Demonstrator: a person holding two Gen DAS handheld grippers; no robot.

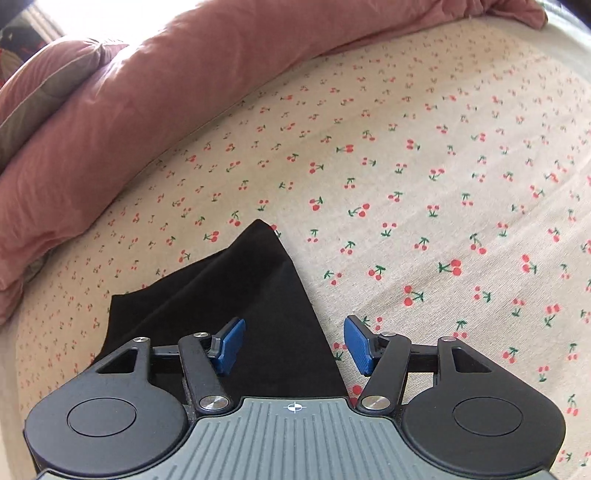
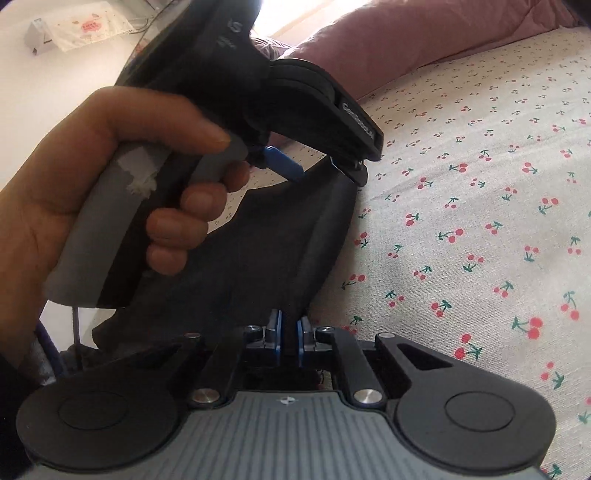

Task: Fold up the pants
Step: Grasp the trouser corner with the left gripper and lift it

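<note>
Black pants (image 1: 236, 295) lie on a cherry-print bed sheet (image 1: 443, 184), with one pointed corner toward the pink duvet. In the left wrist view my left gripper (image 1: 294, 345) hangs over the cloth's right edge. Its blue pads (image 1: 231, 345) stand well apart and do not press on the fabric. In the right wrist view my right gripper (image 2: 289, 336) is shut on a fold of the black pants (image 2: 266, 251), which stretch away toward the left gripper (image 2: 317, 166). A hand (image 2: 92, 166) holds that gripper by its grey handle.
A rolled pink duvet (image 1: 147, 110) runs along the far side of the bed, with a pink and grey pillow (image 1: 48, 81) behind it. The patterned sheet (image 2: 480, 221) spreads out to the right. A white bag (image 2: 81, 29) lies beyond the bed at upper left.
</note>
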